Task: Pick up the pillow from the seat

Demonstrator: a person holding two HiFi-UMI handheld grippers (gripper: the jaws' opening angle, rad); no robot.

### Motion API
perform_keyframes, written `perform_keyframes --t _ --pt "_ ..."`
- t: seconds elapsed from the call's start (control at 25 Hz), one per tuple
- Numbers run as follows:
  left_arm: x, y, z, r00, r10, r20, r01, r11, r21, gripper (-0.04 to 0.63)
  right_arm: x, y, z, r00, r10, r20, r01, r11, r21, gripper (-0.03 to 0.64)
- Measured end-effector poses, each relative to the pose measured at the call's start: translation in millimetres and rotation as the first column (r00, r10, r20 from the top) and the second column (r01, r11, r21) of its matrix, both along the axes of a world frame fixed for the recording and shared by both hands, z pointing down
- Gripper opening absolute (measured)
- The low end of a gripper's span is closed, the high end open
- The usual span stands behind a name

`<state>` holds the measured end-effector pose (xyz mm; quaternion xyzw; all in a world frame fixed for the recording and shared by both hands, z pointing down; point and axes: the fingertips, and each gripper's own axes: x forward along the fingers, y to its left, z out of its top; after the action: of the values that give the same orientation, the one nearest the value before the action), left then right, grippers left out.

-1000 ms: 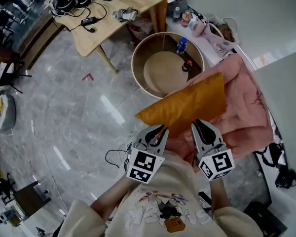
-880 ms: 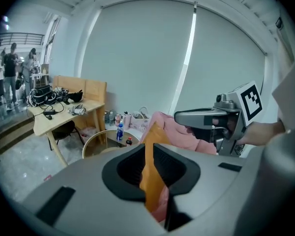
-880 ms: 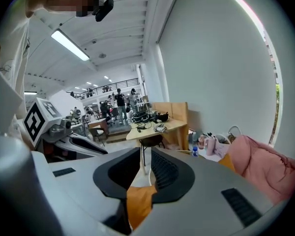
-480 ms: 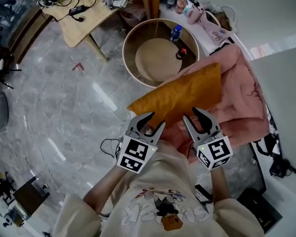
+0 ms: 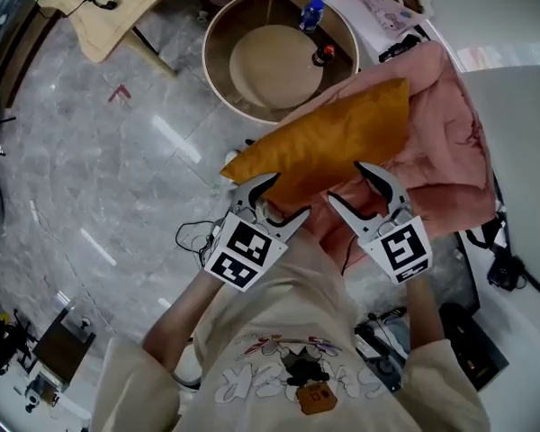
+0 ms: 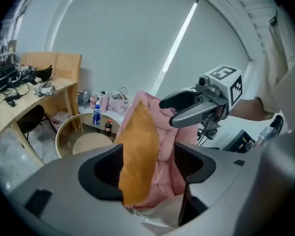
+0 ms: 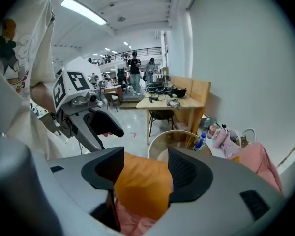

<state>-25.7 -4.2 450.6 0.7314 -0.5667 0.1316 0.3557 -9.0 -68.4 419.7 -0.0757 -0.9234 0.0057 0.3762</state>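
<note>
The orange pillow [image 5: 328,142] lies on a rumpled pink quilt [image 5: 441,142] that covers the seat. My left gripper [image 5: 286,198] straddles the pillow's near left corner and its jaws are opening, the pads clear of the fabric. My right gripper [image 5: 346,181] straddles the near edge further right, its jaws opening too. In the left gripper view the pillow [image 6: 140,156] stands edge-on between the spread jaws [image 6: 147,166]. In the right gripper view the pillow [image 7: 142,186] fills the gap between the jaws with space on both sides.
A round wooden tub-like table [image 5: 218,70] holding a blue bottle [image 5: 311,13] stands just beyond the pillow. A wooden desk [image 5: 108,16] with cables sits at the far left. Cables and black gear [image 5: 472,345] lie on the marble floor near my feet.
Both grippers were shut on the pillow's near edge a second ago. Their jaws have since spread apart and let go, and the pillow now rests on the pink quilt.
</note>
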Motion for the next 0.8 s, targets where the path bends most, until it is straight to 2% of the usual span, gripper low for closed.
perform_keyframes --t 0.12,0.28,0.6,0.72,0.8 --pt "0.3 1.8 18.4 1.0 0.021 -0.002 -0.021 0.999 -0.026 0.359 -3.7 -0.9 22.1 0.997 -0.069 -0.041 0.069 0.998 0.002 0.309" --pt "-9.9 -1.5 34.4 1.0 0.017 -0.003 -0.017 1.0 -0.017 0.408 -9.9 7.2 44.8 0.983 -0.155 -0.1 0.154 0.988 -0.022 0.357" --pt "-10.3 -15.2 60.1 1.0 0.027 -0.013 -0.027 1.0 -0.011 0.501 -11.7 12.6 69.0 0.929 -0.318 -0.188 0.318 0.948 -0.028 0.43" --pt "-11.5 -21.2 71.5 0.999 0.03 -0.022 -0.03 1.0 -0.006 0.595 -18.9 8.1 79.1 0.913 -0.351 -0.21 0.357 0.934 -0.013 0.448" --pt "-12.9 -23.8 80.8 0.999 0.038 -0.03 -0.038 0.999 -0.011 0.595 -23.6 5.0 86.2 0.898 -0.374 -0.231 0.384 0.923 -0.003 0.454"
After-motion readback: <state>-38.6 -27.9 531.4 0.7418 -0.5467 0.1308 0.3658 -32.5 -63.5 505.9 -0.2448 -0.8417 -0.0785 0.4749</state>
